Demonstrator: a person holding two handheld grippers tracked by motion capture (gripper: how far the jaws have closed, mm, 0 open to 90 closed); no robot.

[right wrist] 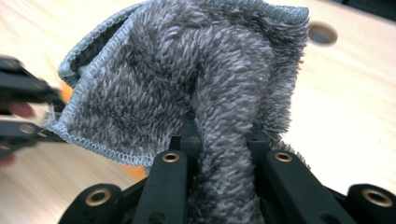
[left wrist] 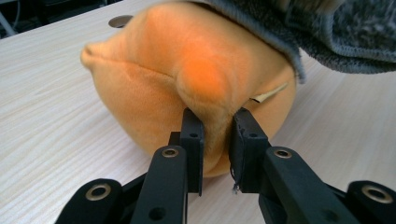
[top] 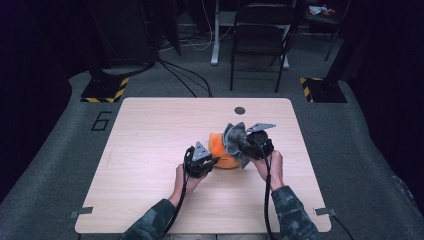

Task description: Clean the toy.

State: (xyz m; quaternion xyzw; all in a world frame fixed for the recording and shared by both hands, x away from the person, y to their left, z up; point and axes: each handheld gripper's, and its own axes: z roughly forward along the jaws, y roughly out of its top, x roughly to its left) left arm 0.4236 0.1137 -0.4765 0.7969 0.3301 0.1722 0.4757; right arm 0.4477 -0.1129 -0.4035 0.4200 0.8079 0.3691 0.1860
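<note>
Nearest the person, the left gripper [left wrist: 215,140] has its jaws drawn nearly together on a pinched fold of the orange plush toy [left wrist: 187,79]; only that ridge of soft fabric sits between the fingertips [left wrist: 192,135], while the round bulk of the toy swells beyond and above them and rests on the wooden table [top: 150,150]; a small pale tag pokes out just past the right-hand finger. The hold is shallow, so the likely failure here is the fold sliding out; plush compresses and creeps, and any sideways tug from the other hand would probably pull the skin free or roll the toy off the fingertips.

A little farther on, the right gripper [right wrist: 219,135] is closed on a thick bunch of the grey fleecy cloth [right wrist: 187,70]; the pile fills the gap between its fingers and hides their tips, and the rest of the cloth fans up and out beyond them, its stitched hem hanging free to one side. In the high view that cloth [top: 235,140] lies against the far upper side of the toy [top: 222,155], between the two grippers [top: 200,162] [top: 260,142]. The risk, as I judge it, is that the bunched grip lets the loose hem droop and snag on the toy or on the left fingers; a hard pull could also drag the light toy across the smooth tabletop.

Beyond both, a round hole [top: 240,110] in the table sits well apart from the work.
</note>
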